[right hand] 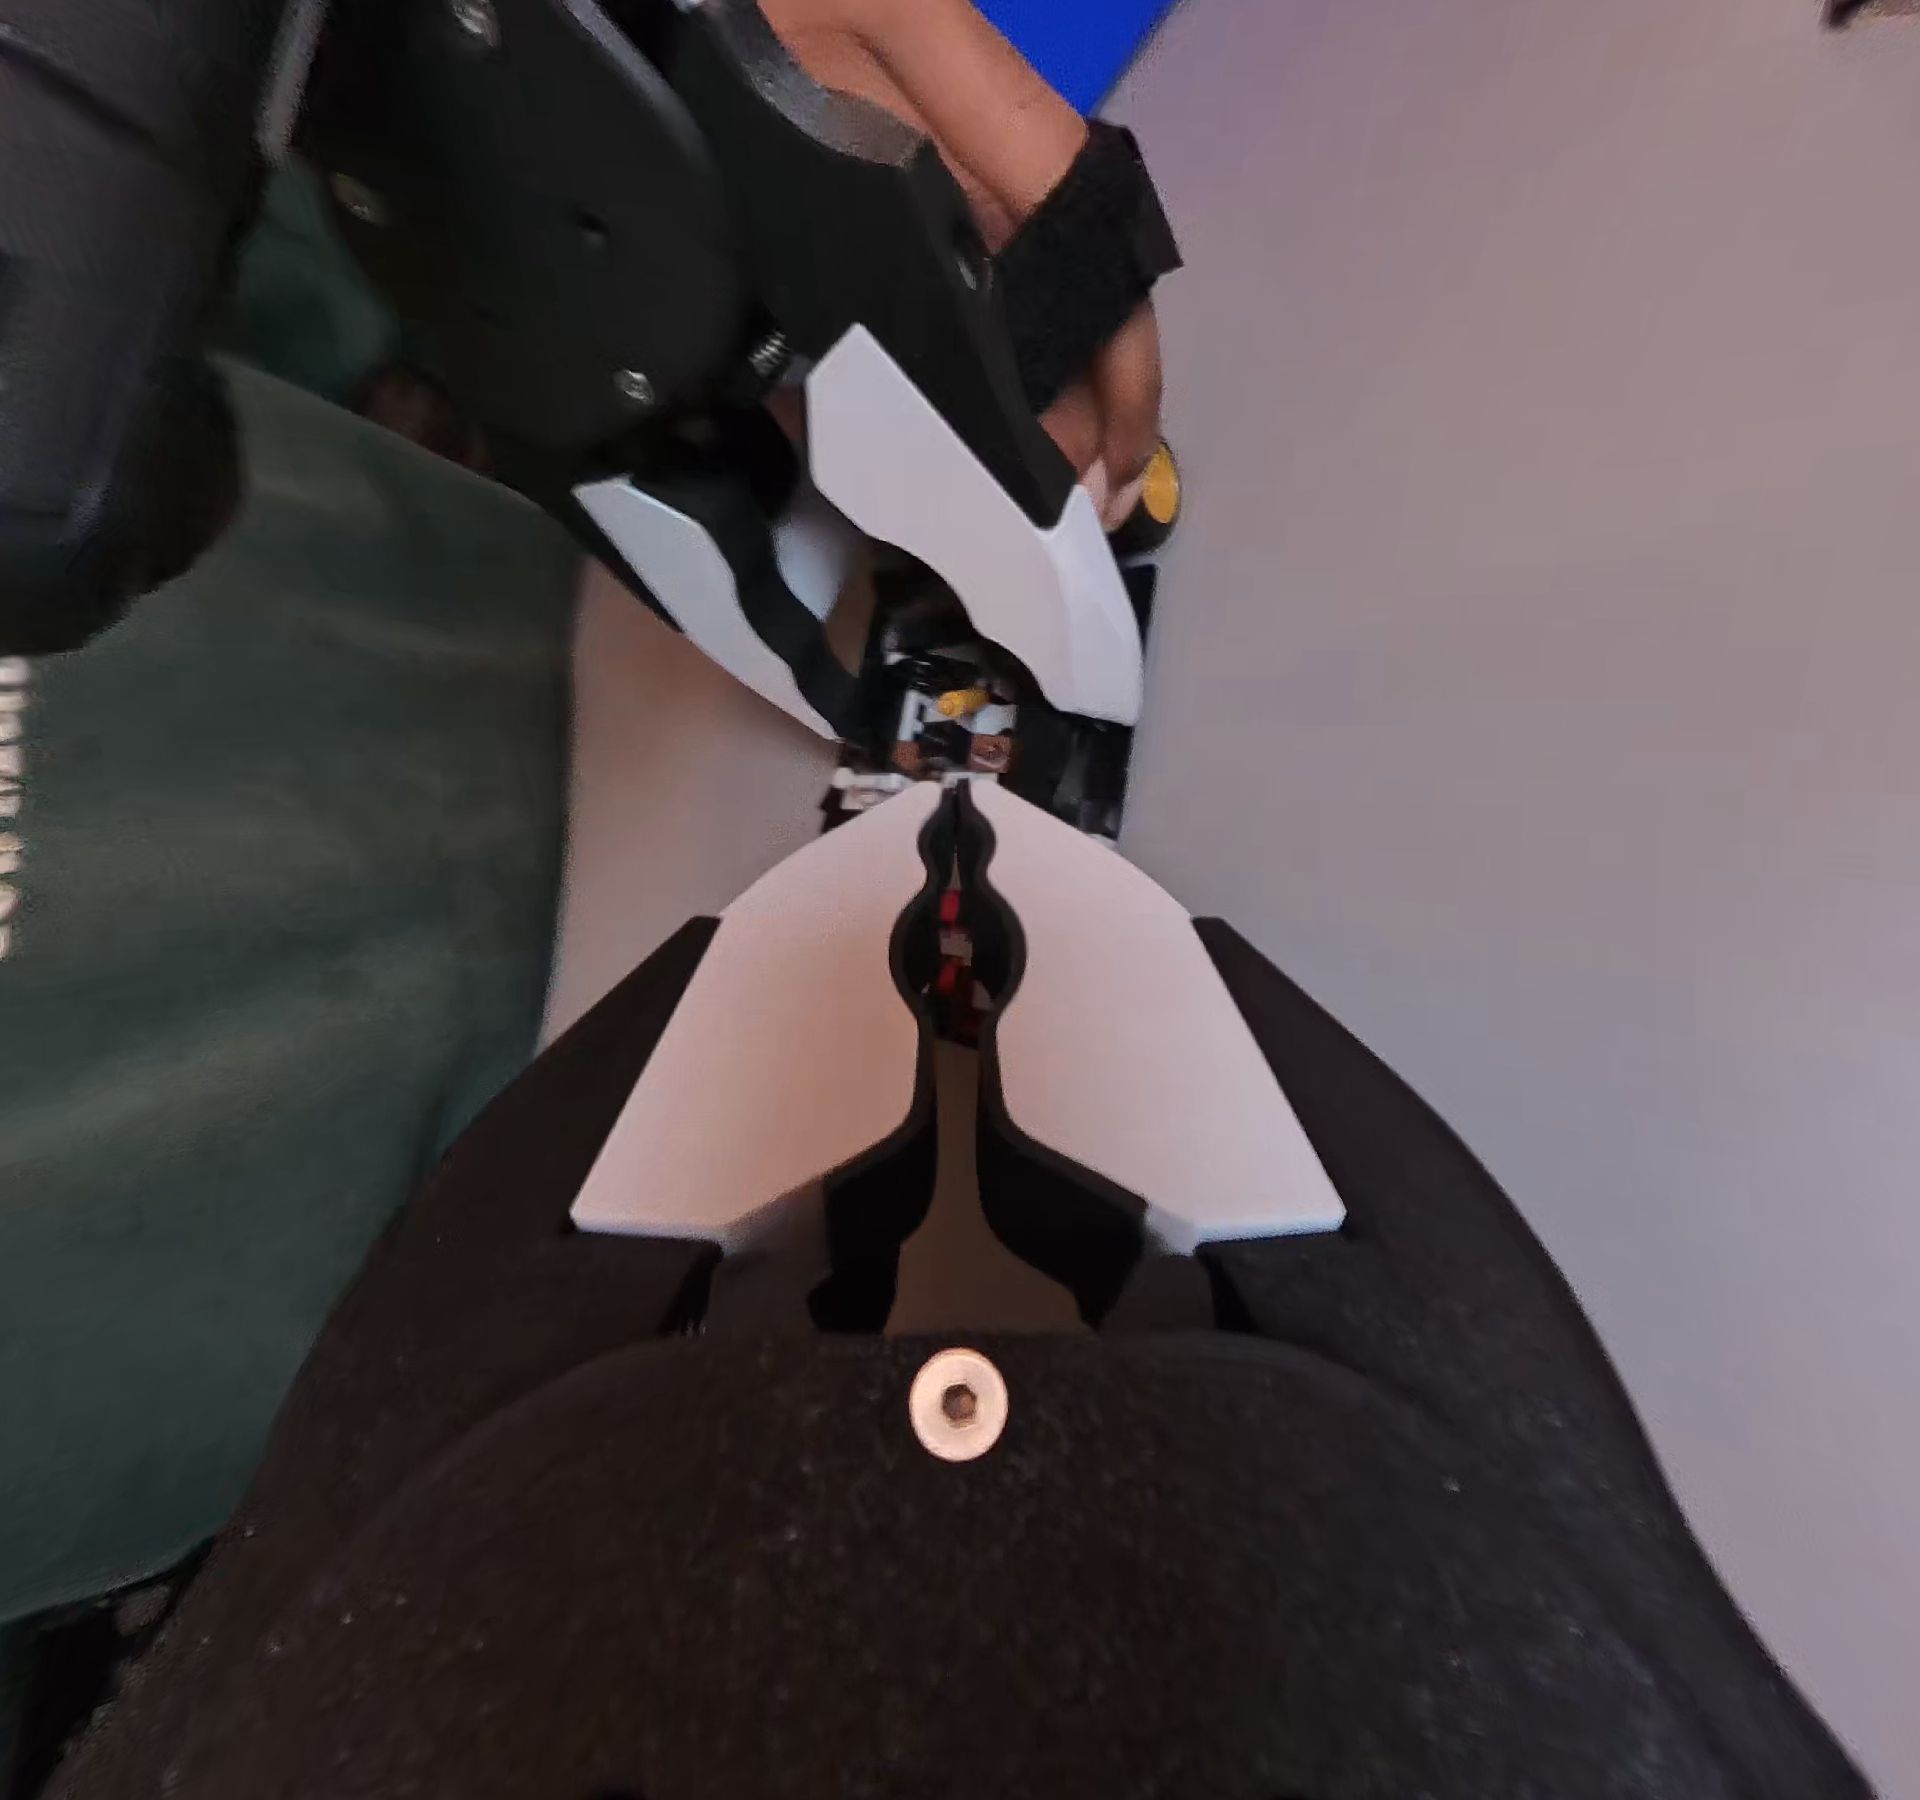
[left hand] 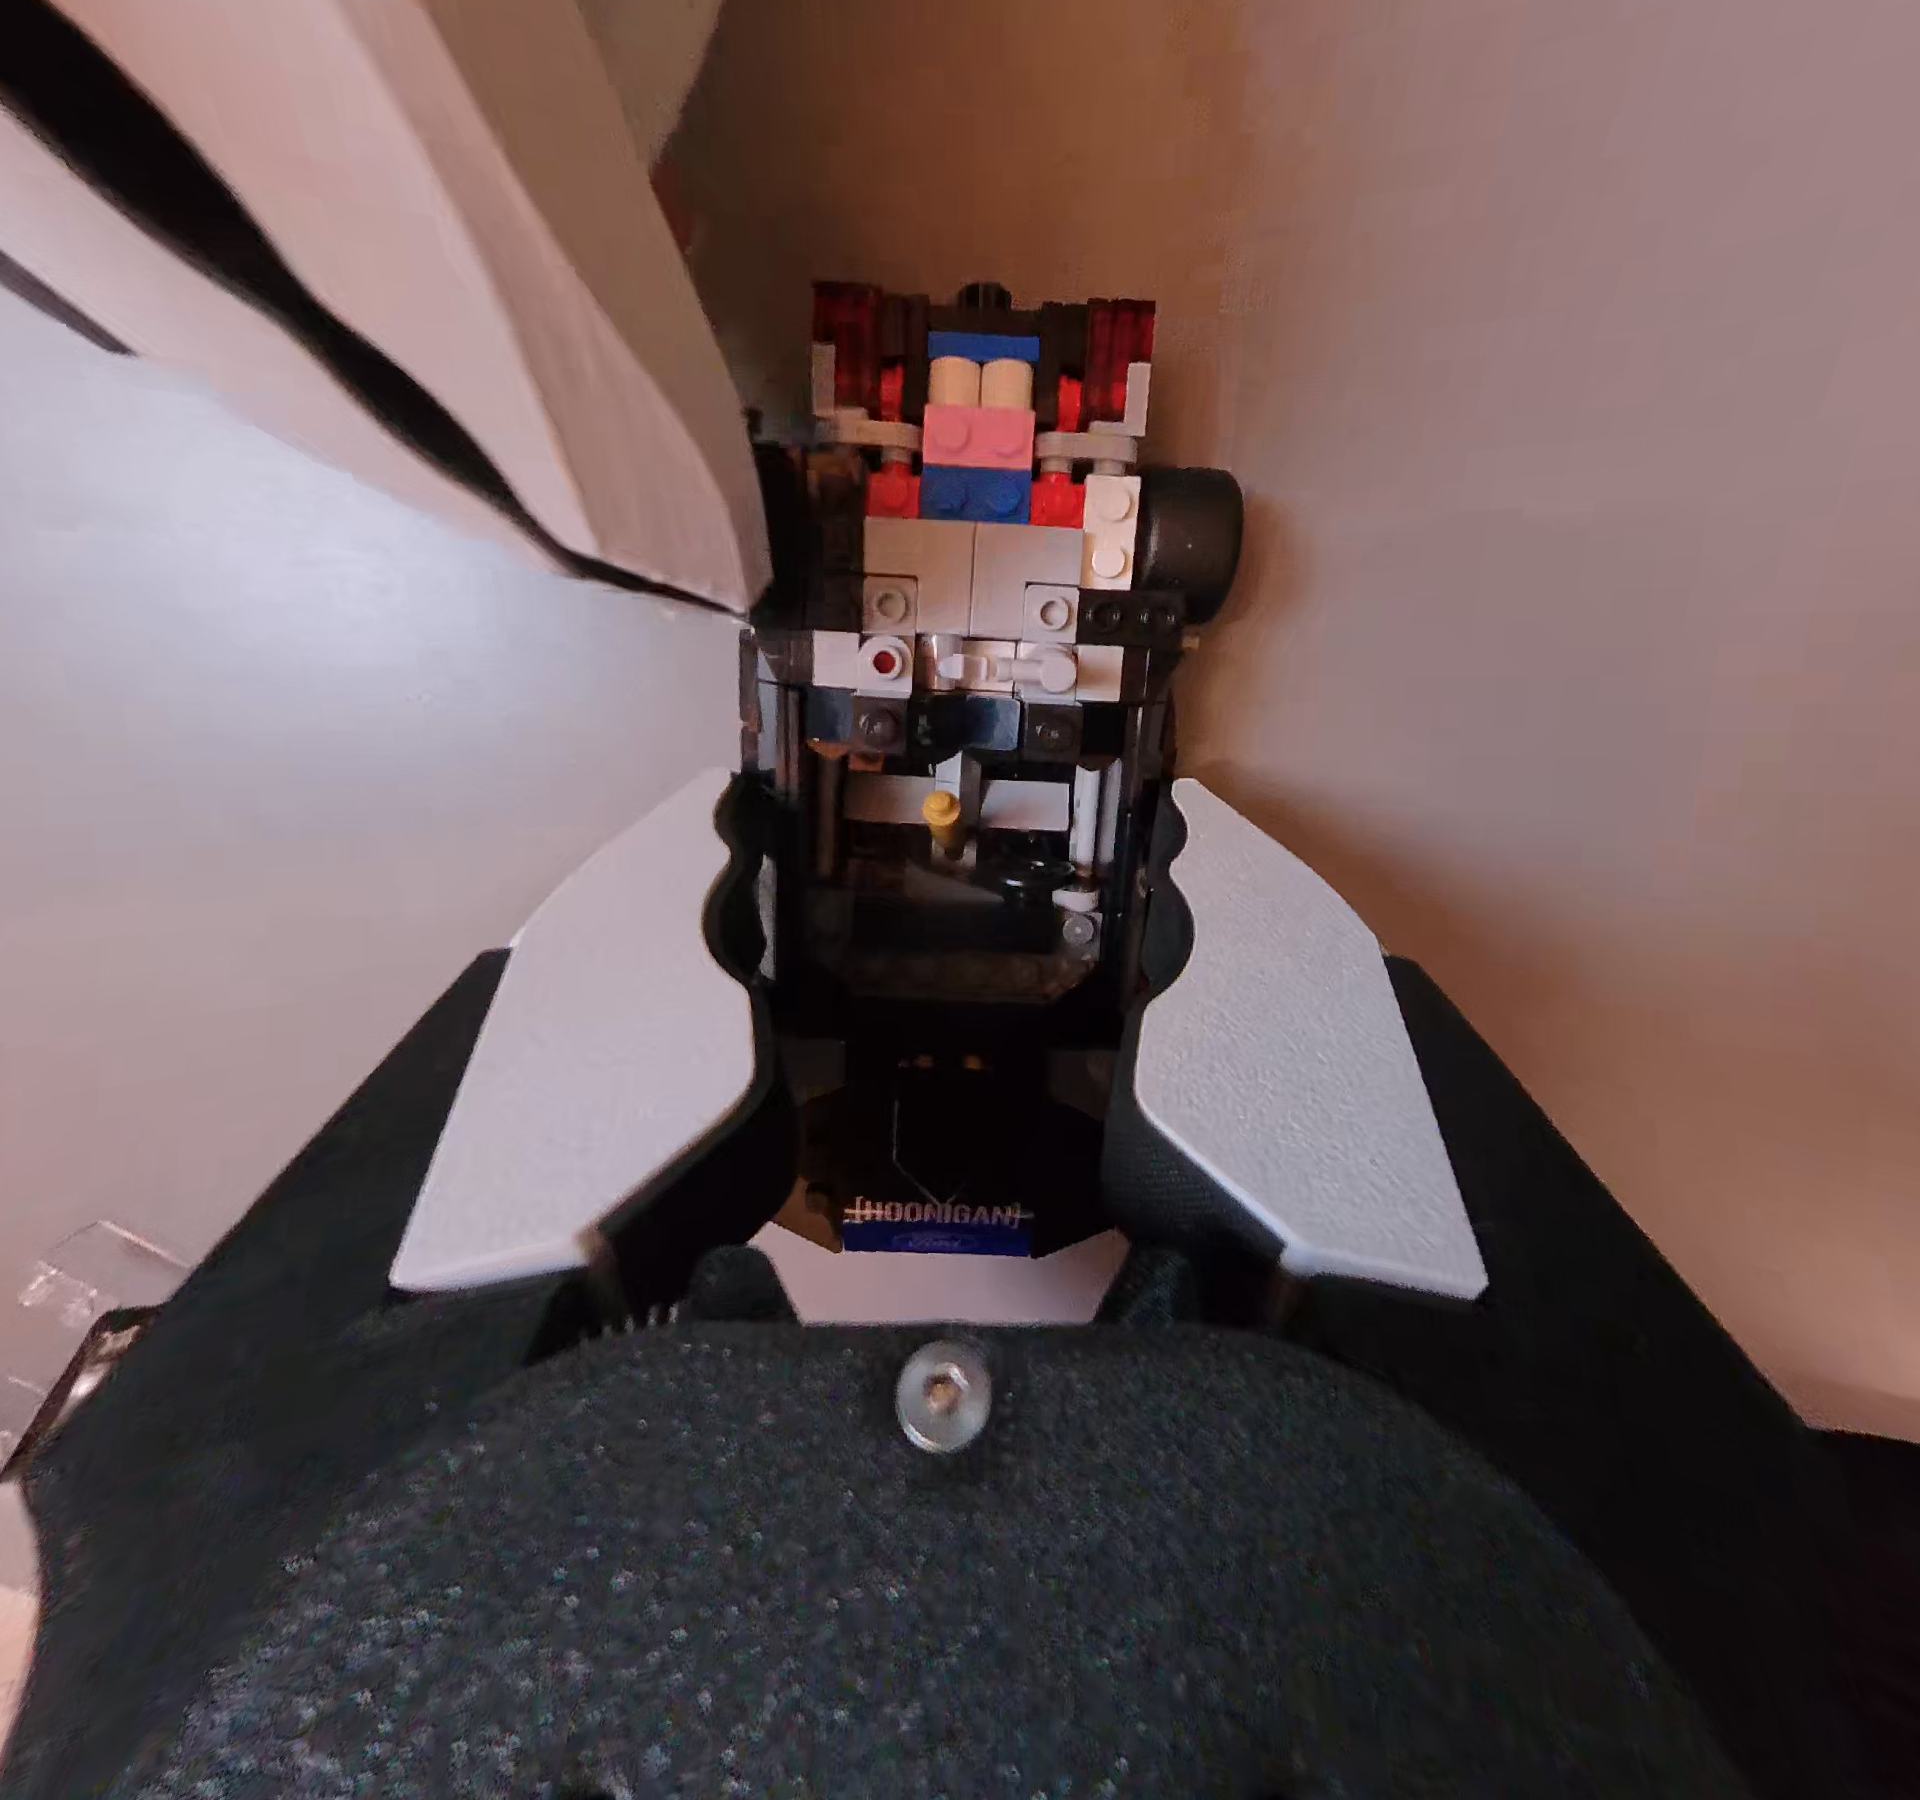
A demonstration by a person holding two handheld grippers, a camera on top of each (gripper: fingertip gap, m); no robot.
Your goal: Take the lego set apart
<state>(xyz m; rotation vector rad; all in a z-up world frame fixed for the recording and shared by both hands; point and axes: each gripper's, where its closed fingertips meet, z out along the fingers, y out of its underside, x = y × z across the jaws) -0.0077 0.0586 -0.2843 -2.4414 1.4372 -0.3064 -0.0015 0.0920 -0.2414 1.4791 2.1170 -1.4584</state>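
The lego car [left hand: 971, 587] is black, with grey, red, blue and pink bricks showing on its open top and a black wheel [left hand: 1190, 529] on its right side. My left gripper [left hand: 954, 794] is shut on the car, one pad against each side. The car also shows in the right wrist view [right hand: 1070, 763], held by the left gripper [right hand: 977, 711]. My right gripper [right hand: 954, 792] is shut, its tips together at the car's near edge. Red and grey bricks show through the hollow behind its tips. In the left wrist view the right gripper [left hand: 740, 595] touches the car's left rear side.
A hand [right hand: 935, 36] with a black strap holds the left gripper. A dark green garment [right hand: 260, 815] fills the left of the right wrist view. The pale tabletop [right hand: 1558, 711] lies to the right. A clear plastic piece [left hand: 83, 1272] lies at the lower left. There is about 6 centimeters between the tips of the two grippers. From the left gripper's tips to the clear plastic piece [left hand: 83, 1272] is close to 15 centimeters.
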